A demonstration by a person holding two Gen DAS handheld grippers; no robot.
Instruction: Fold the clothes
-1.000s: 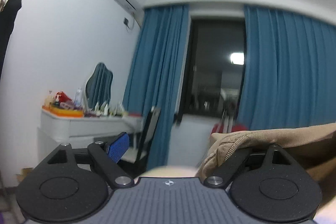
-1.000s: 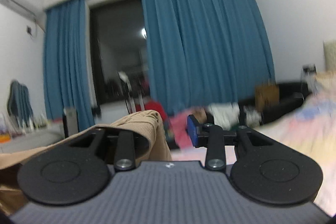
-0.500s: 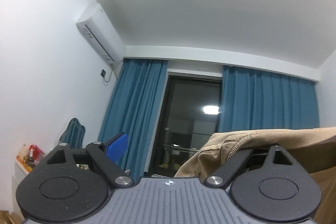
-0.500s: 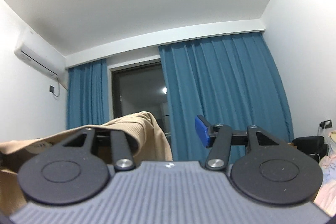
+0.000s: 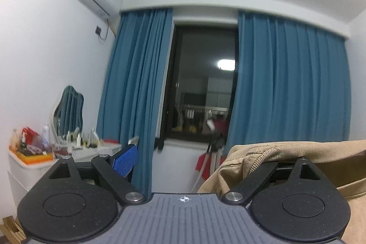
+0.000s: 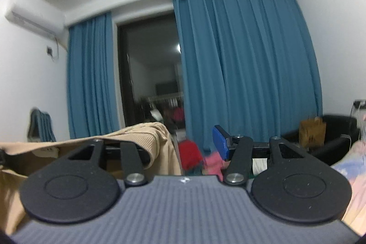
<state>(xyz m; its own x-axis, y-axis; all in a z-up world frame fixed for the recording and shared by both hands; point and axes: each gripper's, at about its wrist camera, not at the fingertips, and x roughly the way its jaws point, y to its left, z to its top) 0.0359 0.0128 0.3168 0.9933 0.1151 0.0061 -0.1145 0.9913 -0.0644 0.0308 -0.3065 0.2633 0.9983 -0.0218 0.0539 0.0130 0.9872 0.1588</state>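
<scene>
Both grippers, left [image 5: 180,158] and right [image 6: 194,141], have tilted down from ceiling toward window since half a second ago, fingers spread wide, tan garment [image 5: 286,152] draped over each inner finger, lowering for folding.

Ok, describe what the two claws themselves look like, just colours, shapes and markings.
Both look alike. The left claw and right claw each have a grey ribbed body with a small white crosshair mark, two round black speckled discs with an inset circle, and black linkage bars on silver pivot screws. A blue textured pad faces one finger; the right's blue pad matches. No cables or sleeves show.
</scene>
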